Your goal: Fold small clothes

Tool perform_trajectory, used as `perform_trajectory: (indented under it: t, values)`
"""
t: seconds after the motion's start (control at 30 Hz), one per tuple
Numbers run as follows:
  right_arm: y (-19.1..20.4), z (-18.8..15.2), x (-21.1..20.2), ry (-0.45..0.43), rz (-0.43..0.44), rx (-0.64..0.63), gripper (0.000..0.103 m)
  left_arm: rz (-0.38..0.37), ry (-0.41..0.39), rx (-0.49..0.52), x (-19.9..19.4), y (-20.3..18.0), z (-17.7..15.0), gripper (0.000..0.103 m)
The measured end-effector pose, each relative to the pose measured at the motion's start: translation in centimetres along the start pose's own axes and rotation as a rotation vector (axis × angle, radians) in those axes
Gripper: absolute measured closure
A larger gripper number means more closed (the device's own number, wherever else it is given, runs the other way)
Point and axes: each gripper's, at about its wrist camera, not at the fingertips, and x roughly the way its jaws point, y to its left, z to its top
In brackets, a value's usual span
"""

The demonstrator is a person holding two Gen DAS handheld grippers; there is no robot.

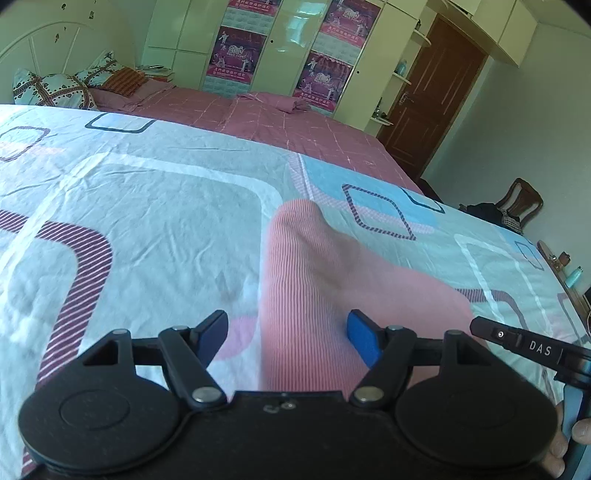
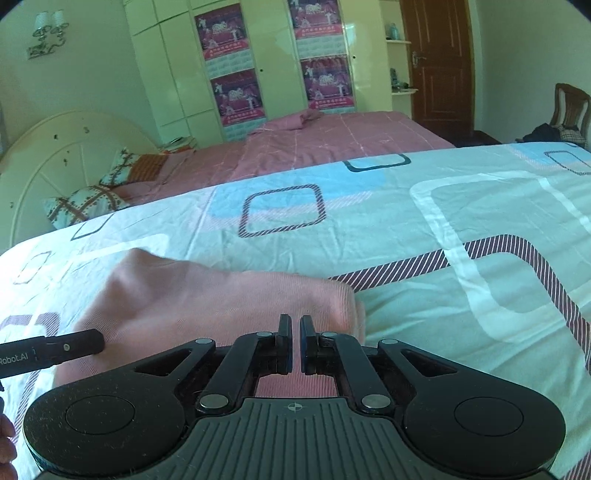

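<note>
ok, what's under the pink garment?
The pink garment lies on the patterned bedsheet, which shows all around it. Whatever sits directly beneath the cloth is covered, and its near end is hidden behind the gripper bodies in both views.

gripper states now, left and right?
Left gripper: open, above the pink striped garment, not pinching it.
Right gripper: shut; whether it pinches the garment's cloth cannot be told.

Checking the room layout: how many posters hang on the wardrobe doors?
4. Upper left poster, lower left poster, upper right poster, lower right poster, in two columns on the wardrobe. The top two are cut off; more may lie out of frame.
</note>
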Motion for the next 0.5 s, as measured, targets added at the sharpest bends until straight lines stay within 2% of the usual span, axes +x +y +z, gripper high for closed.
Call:
perform_trajectory:
  t: [0.23,0.5]
  values:
    - [0.5,-2.6,-3.4,0.016,0.039,-0.019,0.099,-0.03,0.036,-0.023,-2.2,0.7,-2.7,0.033]
    - [0.3,-5.8,-5.5,0.054,0.017,-0.021,0.099,-0.033,0.055,-0.043,-2.1,0.6,-4.3,0.033]
